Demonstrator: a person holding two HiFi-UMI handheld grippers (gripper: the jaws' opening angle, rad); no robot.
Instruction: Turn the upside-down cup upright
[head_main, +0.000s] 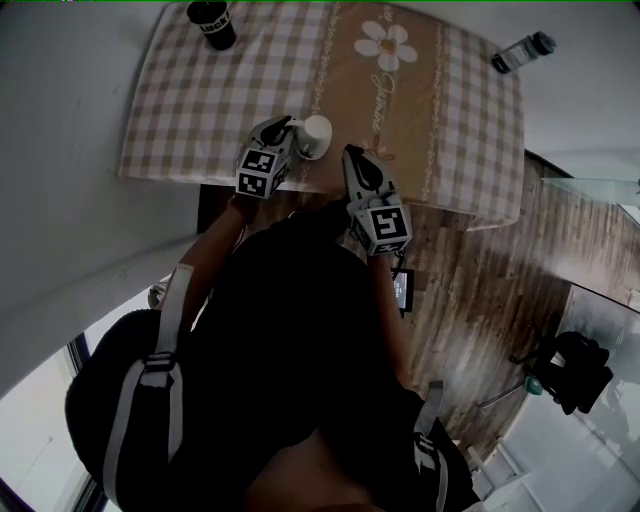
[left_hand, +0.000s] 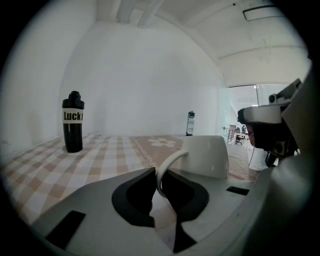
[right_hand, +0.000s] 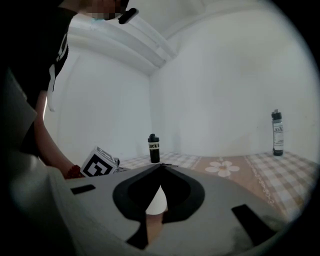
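A white cup (head_main: 316, 135) stands near the front edge of the checked table (head_main: 180, 110). In the left gripper view the cup (left_hand: 207, 155) has its closed end up and its curved handle (left_hand: 167, 161) runs back between the jaws. My left gripper (head_main: 292, 127) is shut on that handle (left_hand: 159, 176). My right gripper (head_main: 350, 152) sits just right of the cup, shut, with its tips meeting (right_hand: 160, 166) and nothing between them. The right gripper view shows a slice of the cup (right_hand: 156, 202) through the gap under the tips.
A black bottle (head_main: 212, 22) stands at the table's far left corner and a clear bottle (head_main: 522, 52) at the far right. A flower print (head_main: 388, 45) marks the cloth's middle strip. Wooden floor (head_main: 480, 300) and a black bag (head_main: 575, 370) lie to the right.
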